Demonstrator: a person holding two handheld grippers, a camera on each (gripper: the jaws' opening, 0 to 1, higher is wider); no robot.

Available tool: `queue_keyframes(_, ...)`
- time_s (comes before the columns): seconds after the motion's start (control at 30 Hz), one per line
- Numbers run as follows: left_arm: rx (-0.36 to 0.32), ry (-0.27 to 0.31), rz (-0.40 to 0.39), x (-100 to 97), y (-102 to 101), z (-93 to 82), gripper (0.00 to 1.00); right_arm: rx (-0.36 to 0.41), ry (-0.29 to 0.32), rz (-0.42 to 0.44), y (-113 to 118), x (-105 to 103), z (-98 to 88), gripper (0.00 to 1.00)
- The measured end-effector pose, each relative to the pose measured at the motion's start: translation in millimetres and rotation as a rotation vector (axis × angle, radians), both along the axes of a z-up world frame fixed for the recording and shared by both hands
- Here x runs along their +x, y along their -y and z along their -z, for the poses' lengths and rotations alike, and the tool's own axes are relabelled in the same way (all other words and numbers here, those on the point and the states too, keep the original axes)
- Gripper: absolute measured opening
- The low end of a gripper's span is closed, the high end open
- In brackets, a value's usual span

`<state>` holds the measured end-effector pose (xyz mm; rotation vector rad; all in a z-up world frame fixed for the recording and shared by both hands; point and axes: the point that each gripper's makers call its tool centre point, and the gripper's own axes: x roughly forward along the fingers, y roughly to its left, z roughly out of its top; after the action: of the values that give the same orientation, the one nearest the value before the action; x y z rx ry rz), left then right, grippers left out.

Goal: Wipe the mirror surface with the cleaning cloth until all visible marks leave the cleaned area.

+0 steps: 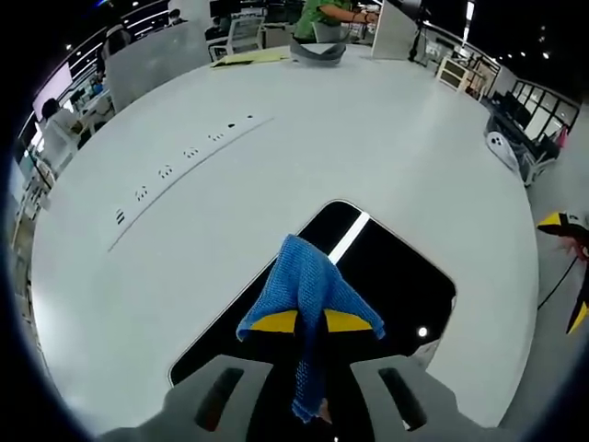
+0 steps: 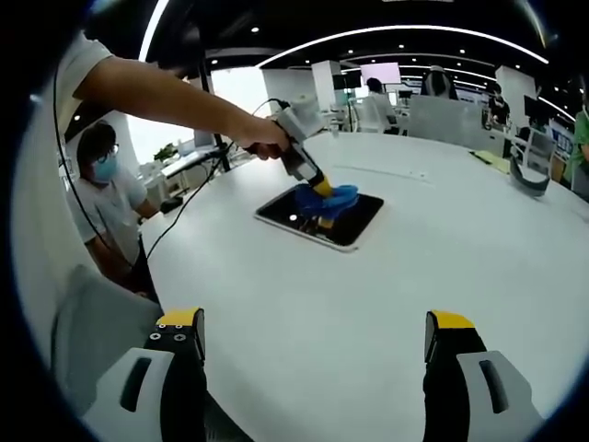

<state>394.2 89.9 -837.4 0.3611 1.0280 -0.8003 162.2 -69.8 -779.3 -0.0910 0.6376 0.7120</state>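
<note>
Blue cloth [image 1: 308, 308] clamped in left gripper [image 1: 311, 322] over mirror [image 1: 396, 276]; even overlapping strokes advised; right gripper [image 2: 313, 345] held wide open, empty

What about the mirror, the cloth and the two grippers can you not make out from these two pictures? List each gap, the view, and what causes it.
- Marks on the mirror: left gripper view, dark glare and reflections mask them; right gripper view, too small.
- Mirror's near edge: left gripper view, hidden by the blue cloth and left gripper.
- Whether the cloth touches the glass: both views, cloth hides the contact.
- Right gripper body: right gripper view, cut off by the bottom edge.
</note>
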Motion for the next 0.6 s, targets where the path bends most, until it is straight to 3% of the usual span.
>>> queue_keyframes(0.6, -0.002, -0.003, -0.003, -6.1, 0.7, 0.7, 0.07, 0.003, 0.002, -0.011, -2.8, -1.5, -0.8, 0.99)
